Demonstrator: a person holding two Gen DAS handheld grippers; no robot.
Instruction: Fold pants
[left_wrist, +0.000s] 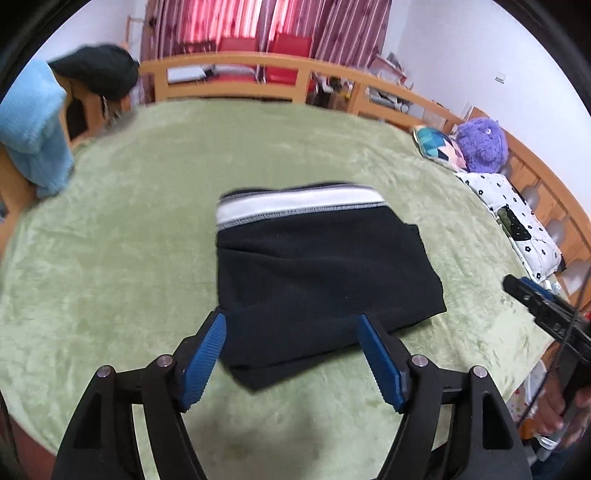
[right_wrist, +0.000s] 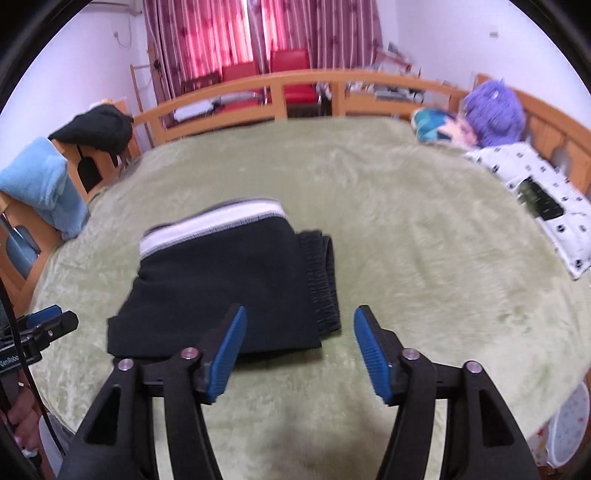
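Note:
Black pants with a white and grey striped band lie folded into a compact rectangle on the green blanket. In the right wrist view the same pants show a gathered elastic edge on their right side. My left gripper hovers above the near edge of the pants, jaws wide apart, nothing pinched between the blue pads. My right gripper stands open too, over the near right corner of the pants, empty. Each gripper appears at the side of the other's view.
A wooden bed rail runs along the far side. A light blue towel and a dark garment hang at the left. A purple plush toy and patterned pillows lie at the right. A hand grips the other tool.

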